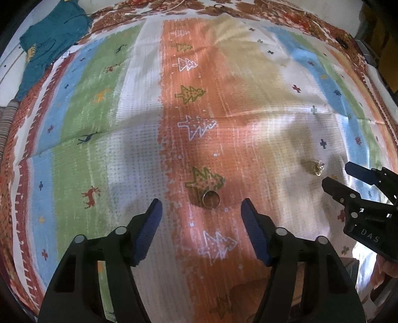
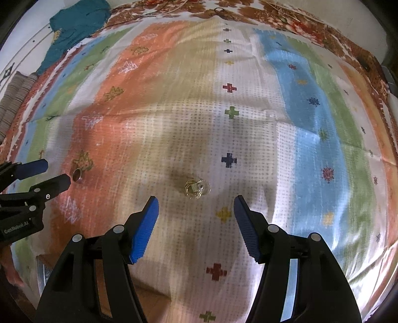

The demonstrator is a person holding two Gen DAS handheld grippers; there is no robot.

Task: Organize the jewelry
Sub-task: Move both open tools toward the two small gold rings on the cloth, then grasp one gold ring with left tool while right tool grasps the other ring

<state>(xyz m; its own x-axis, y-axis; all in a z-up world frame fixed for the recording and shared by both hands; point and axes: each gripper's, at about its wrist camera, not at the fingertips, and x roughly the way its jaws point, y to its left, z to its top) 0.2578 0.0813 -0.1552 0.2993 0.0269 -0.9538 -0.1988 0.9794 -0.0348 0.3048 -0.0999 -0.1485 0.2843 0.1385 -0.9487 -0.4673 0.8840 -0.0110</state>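
Observation:
A plain gold ring [image 1: 211, 198] lies on the orange stripe of a patterned cloth [image 1: 139, 139], just ahead of my left gripper [image 1: 201, 206], whose blue-padded jaws stand apart with nothing between them. A gold ring with a clear stone [image 2: 197, 188] rests on the pale stripe in front of my right gripper [image 2: 196, 205], also open and empty. In the left wrist view the stone ring [image 1: 316, 167] lies by the right gripper [image 1: 335, 176]. In the right wrist view the plain ring [image 2: 77, 175] lies at the left gripper [image 2: 53, 174] tips.
The striped cloth [image 2: 311, 124] with tree, deer and cross motifs covers the whole surface. A teal garment [image 1: 49, 42] lies at the far left corner, also seen as a teal heap [image 2: 74, 27]. A brown floral border [image 1: 286, 15] runs along the far edge.

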